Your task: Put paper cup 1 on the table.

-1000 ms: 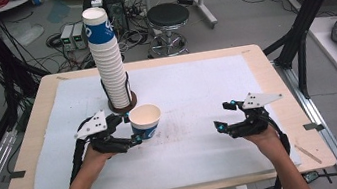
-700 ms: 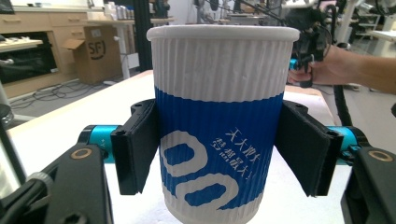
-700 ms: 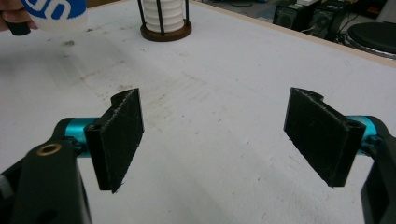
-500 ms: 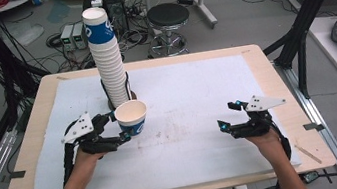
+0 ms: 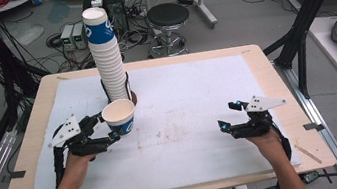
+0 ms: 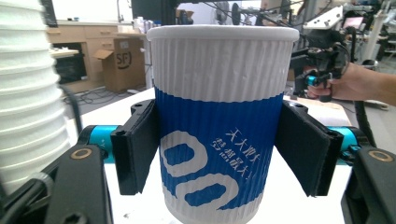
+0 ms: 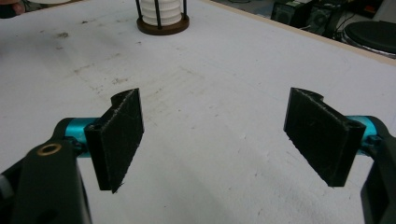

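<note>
Gripping an upright cup (image 5: 119,117) in the left gripper (image 5: 111,133), jaws pressed on both ribbed sides, just in front of the cup stack (image 5: 106,53) in its holder (image 7: 162,18), above the white-covered surface (image 5: 186,122). Right gripper (image 5: 225,116) well apart to the right, jaws wide, nothing between them.

- The left gripper (image 5: 111,133) sits at the table's left, its jaws clamped on both sides of a paper cup (image 6: 219,121), held upright.
- The right gripper (image 5: 228,117) rests at the right, jaws spread wide with nothing between them.
</note>
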